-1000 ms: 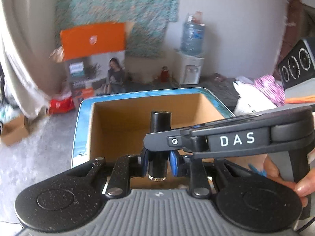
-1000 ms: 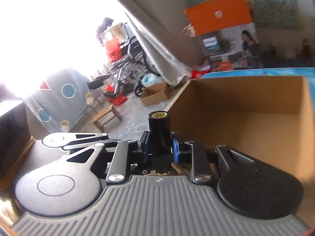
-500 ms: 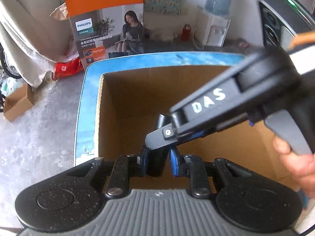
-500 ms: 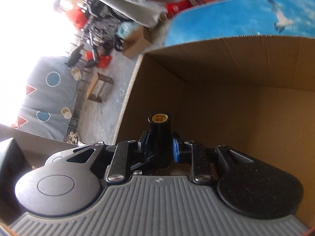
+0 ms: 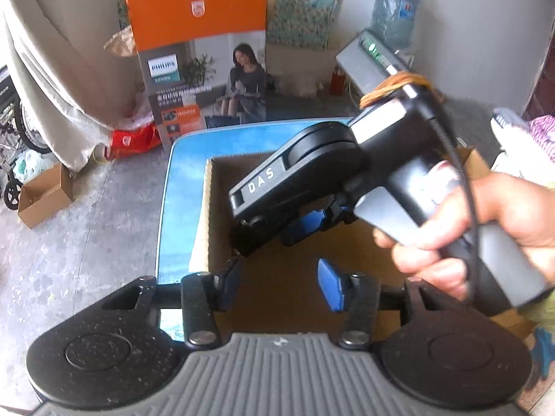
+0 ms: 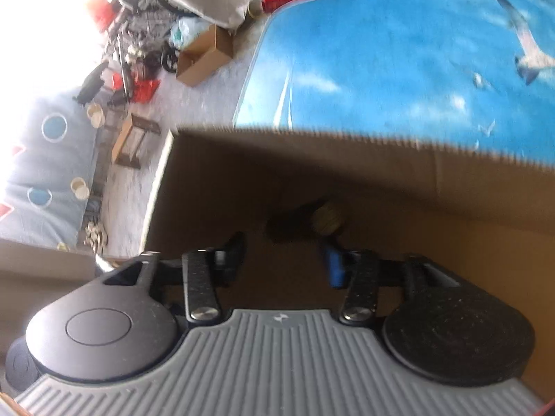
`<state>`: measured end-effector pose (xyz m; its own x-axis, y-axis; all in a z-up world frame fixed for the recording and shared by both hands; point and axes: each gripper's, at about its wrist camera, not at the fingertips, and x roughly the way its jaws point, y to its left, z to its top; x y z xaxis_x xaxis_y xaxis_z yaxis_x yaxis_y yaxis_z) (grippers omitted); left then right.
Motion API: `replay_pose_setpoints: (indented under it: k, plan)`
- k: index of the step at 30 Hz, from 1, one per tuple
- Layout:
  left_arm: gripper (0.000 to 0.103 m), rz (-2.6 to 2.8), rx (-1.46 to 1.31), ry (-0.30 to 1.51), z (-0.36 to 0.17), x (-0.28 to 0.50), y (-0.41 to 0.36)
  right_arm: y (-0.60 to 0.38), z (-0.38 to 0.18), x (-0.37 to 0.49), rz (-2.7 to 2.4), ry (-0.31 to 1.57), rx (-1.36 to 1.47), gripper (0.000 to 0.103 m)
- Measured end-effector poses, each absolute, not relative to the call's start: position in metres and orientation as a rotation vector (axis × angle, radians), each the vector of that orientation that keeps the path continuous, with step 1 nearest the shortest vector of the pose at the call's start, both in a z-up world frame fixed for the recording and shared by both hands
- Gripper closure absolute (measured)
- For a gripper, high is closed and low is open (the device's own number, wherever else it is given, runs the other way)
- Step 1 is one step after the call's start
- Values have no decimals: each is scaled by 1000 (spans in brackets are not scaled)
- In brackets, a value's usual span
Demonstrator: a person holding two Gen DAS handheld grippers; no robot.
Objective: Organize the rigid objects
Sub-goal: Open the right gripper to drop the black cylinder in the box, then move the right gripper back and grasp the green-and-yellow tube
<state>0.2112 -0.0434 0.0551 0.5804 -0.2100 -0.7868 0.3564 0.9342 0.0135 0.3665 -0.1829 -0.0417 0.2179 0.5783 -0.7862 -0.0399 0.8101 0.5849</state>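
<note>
An open cardboard box (image 5: 208, 208) stands on a blue table (image 5: 180, 208). My left gripper (image 5: 279, 284) hangs over its inside with the jaws opening and nothing between the blue pads. Just ahead, a hand (image 5: 485, 225) holds my right gripper (image 5: 274, 232) pointing down into the box. In the right wrist view the right gripper (image 6: 282, 260) is also opening. A blurred black cylinder with a gold end (image 6: 305, 222) lies loose just beyond its fingertips against the box wall (image 6: 347, 173). The cylinder that the left gripper carried is out of sight.
An orange and grey product carton (image 5: 197, 52) stands on the floor behind the table (image 6: 381, 52). A grey device with a green light (image 5: 367, 59) is at the back right. A small open box (image 5: 45, 194) lies on the floor at left.
Both grippers were shut on black cylinders and now stand apart with the cylinders gone from the jaws. The right gripper dropped lower and tilted down into the box.
</note>
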Motion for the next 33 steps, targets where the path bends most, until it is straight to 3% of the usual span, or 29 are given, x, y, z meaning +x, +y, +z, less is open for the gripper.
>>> replay_pose_setpoints:
  k: [5, 11, 18, 24, 31, 33]
  plan:
    - [47, -342, 153, 843, 74, 195, -39, -181, -33, 371, 433, 1260, 526, 41]
    - [40, -355, 104, 763, 100, 164, -30, -197, -6, 350, 426, 1205, 552, 40]
    - [35, -384, 44, 698, 121, 115, -17, -266, 56, 263, 468, 1058, 619, 40]
    - [33, -453, 29, 722, 107, 69, -15, -303, 106, 156, 520, 886, 575, 40]
    - [37, -571, 35, 855, 53, 42, -27, -304, 64, 47, 536, 882, 550, 44]
    - [42, -608, 47, 893, 36, 38, -33, -300, 40, 31, 541, 916, 581, 55]
